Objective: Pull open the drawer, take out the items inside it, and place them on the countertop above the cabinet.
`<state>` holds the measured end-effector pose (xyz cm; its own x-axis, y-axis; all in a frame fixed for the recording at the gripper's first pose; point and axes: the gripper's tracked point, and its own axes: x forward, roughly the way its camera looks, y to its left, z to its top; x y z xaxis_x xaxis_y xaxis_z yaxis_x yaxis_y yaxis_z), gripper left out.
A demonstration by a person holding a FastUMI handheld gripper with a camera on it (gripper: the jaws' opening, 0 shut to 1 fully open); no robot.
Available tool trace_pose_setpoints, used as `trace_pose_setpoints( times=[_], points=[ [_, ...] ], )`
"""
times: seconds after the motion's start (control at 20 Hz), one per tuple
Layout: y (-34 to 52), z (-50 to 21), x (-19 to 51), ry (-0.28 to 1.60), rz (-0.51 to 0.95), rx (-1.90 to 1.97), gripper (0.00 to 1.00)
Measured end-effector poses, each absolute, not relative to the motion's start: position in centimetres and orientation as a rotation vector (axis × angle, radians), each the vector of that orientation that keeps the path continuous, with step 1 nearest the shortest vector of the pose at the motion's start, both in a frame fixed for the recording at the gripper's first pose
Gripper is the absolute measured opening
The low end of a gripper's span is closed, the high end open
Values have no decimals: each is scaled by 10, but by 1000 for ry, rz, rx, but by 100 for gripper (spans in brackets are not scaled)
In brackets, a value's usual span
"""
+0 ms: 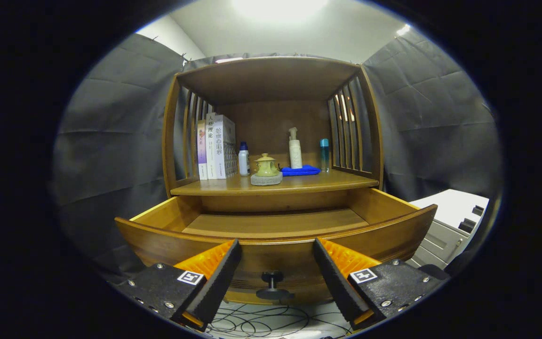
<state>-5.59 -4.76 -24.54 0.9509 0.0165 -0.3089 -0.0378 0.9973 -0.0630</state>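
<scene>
Claw (275, 268) open astride knob (272, 284), drawer (275, 238) pulled out, countertop (299, 182) edge beyond.

Your gripper (276, 263) stood spread wide before the pulled-out drawer (275, 235).

Its black knob (272, 278) sat between your fingers (219, 275), touched by neither (the drawer floor you could see lay bare). On the countertop (233, 184) above stood books (215, 147), a white bottle (243, 159), a lidded pot (266, 169), a blue cloth (300, 171), a pump bottle (295, 149) and a teal bottle (324, 154).
</scene>
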Motion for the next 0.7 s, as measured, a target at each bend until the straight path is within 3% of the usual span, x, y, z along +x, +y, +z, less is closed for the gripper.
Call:
trace_pose_setpoints(
  times=[0.7],
  points=[
    [-42,-258,37,297,30,-98,96]
  ],
)
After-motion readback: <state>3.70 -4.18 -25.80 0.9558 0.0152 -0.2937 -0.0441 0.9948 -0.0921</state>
